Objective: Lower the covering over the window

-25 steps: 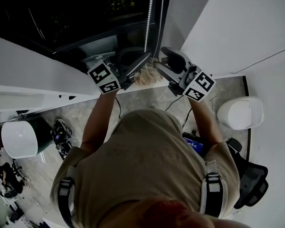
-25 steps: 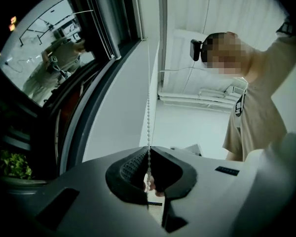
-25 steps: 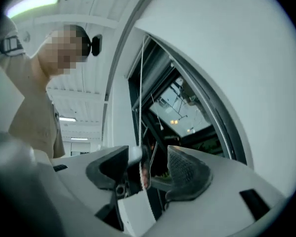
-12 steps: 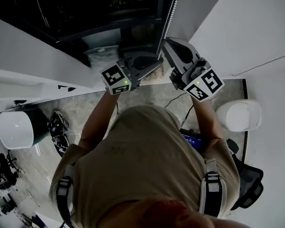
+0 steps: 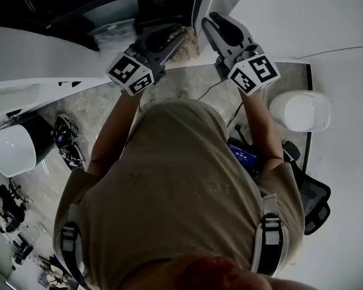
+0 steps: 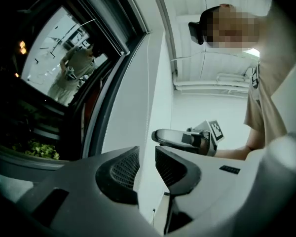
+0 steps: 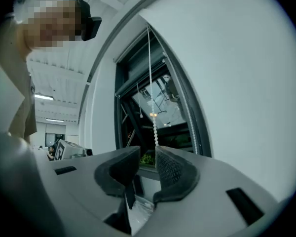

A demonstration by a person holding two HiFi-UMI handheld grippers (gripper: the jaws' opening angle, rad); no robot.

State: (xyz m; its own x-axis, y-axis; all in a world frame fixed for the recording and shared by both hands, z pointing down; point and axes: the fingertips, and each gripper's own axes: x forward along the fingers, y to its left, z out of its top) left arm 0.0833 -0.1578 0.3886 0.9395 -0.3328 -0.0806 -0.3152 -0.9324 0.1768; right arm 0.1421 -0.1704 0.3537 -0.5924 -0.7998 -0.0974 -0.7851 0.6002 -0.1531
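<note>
Jaws of the left gripper, beside the dark window frame, stand slightly apart, just opened, with nothing between them. A white beaded pull cord hangs before the uncovered glass, down to the gap of the right gripper, whose jaws, also just opened, do not pinch it.

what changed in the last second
Both claws have just been opening: the left claw holds nothing, and the right claw has the bead chain hanging at its gap, not gripped. Both stay up at the window frame.
</note>
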